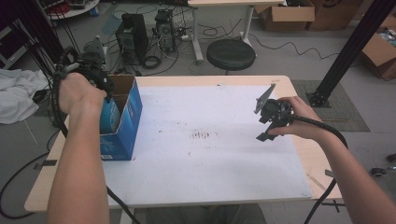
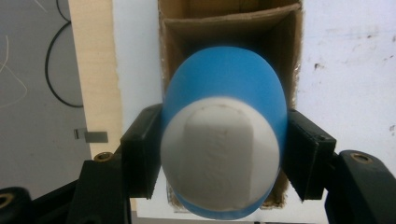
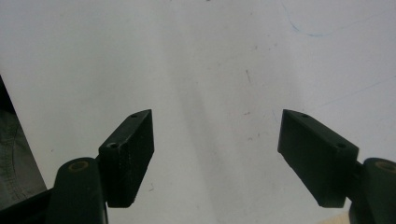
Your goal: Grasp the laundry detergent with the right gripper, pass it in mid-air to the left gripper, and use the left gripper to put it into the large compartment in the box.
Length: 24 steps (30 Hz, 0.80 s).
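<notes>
White-covered desk (image 1: 210, 154), cables on the grey floor beyond.
My left hand-held gripper (image 2: 224, 154) clamps one blue-and-white bottle (image 2: 224, 140) above one blue carton (image 1: 128, 116); right hand-held gripper (image 3: 217, 154) gapes empty.

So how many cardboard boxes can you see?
3, maybe more hidden. A blue box stands on the table's left edge, one brown box sits on the floor at the top, and another by the right edge.

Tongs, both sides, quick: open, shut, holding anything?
Left tongs: shut on the blue bottle, over the open cardboard box.
Right tongs: open, nothing between them.
</notes>
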Available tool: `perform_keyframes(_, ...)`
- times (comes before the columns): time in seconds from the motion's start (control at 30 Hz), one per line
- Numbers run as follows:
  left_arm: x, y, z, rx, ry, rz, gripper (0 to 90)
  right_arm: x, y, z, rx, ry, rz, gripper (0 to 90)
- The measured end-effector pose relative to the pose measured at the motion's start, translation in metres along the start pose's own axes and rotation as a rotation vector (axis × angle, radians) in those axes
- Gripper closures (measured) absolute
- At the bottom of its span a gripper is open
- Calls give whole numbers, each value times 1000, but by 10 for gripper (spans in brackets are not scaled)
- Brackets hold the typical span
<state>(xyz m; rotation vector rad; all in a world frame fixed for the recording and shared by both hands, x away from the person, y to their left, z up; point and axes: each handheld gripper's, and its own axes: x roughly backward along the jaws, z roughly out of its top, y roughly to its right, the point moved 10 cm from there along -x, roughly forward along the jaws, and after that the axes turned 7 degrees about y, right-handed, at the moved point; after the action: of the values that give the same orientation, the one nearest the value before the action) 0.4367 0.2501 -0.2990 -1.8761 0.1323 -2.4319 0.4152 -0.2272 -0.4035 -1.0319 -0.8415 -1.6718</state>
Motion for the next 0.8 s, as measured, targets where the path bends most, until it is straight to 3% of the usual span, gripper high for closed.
perform_keyframes(0.8, -43, 6, -13, -13, -45, 12, 390, -5, 0, -2, -4, -6, 6, 271)
